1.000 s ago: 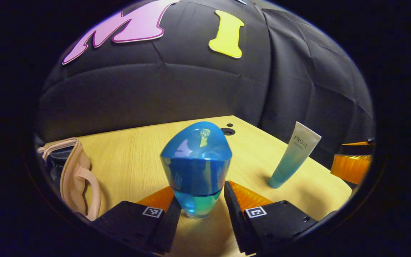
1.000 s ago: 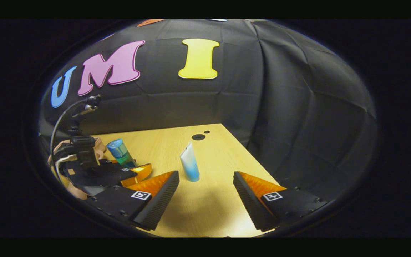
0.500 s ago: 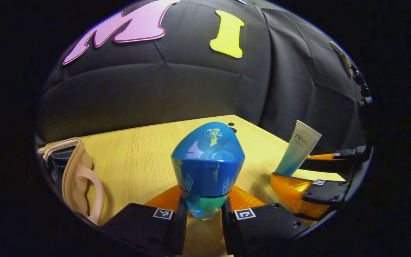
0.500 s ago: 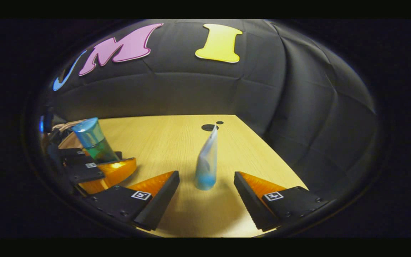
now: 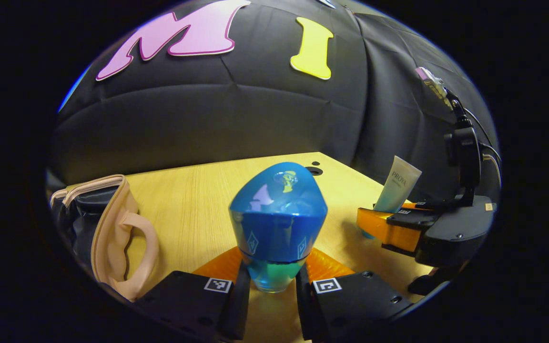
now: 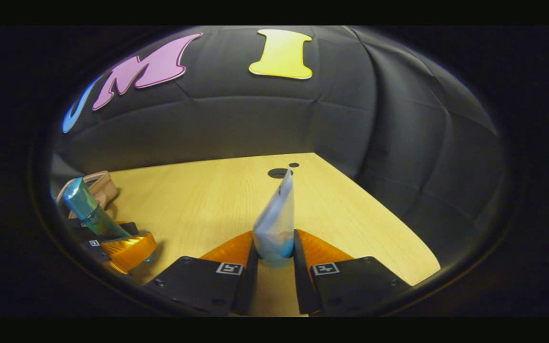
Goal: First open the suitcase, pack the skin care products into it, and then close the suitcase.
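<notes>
A blue bottle (image 5: 277, 224) with a wide blue cap stands upright on the wooden table (image 5: 193, 205), and my left gripper (image 5: 270, 281) is shut on its lower body. In the right gripper view the same bottle (image 6: 86, 209) leans at the far left with the left gripper (image 6: 122, 245) on it. A white-to-blue tube (image 6: 277, 224) stands cap down, and my right gripper (image 6: 274, 264) is shut on its lower part. In the left gripper view the tube (image 5: 398, 183) rises behind the right gripper (image 5: 398, 224). The pink suitcase (image 5: 112, 228) lies open at the left.
The table's right edge (image 6: 389, 224) runs close beside the tube, with the black cloth wall behind it. A round cable hole (image 6: 278, 173) sits near the table's far edge. Bare wood lies between the suitcase and the two grippers.
My right gripper has moved in around the tube and shut on it. My left gripper closed on the blue bottle a second ago and still holds it.
</notes>
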A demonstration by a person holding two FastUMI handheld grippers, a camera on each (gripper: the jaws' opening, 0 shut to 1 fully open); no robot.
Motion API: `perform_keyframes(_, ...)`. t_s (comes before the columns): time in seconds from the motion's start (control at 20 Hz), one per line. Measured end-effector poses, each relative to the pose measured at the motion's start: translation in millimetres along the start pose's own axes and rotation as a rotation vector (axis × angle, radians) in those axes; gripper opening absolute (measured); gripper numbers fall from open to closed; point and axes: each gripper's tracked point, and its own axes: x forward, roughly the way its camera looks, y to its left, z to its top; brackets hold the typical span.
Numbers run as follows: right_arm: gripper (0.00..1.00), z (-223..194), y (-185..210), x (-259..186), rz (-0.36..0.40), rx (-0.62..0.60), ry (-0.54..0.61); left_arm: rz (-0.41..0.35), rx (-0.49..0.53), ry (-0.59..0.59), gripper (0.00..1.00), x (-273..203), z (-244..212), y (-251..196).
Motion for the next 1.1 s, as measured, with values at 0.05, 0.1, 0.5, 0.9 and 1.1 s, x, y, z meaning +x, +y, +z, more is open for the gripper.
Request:
perform_keyframes(0.05,0.39,-3,4,-3,0.012,-0.001,0.012,-0.006,0.005,0.004,0.48,-4,-2,0)
perform_keyframes(0.1,0.39,2,8,-12,0.021,-0.019,-0.003,-0.004,0.008,0.011,0.47,-11,-5,4)
perform_keyframes(0.5,0.33,62,56,-72,0.126,-0.089,-0.152,0.036,-0.038,-0.075,0.47,-90,40,41)
perform_keyframes(0.9,0.33,60,160,-136,0.320,-0.081,-0.144,0.266,-0.142,-0.016,0.47,-192,48,181)
perform_keyframes(1.1,0.33,59,202,-149,0.399,-0.084,-0.139,0.400,-0.086,0.131,0.51,-210,7,259)
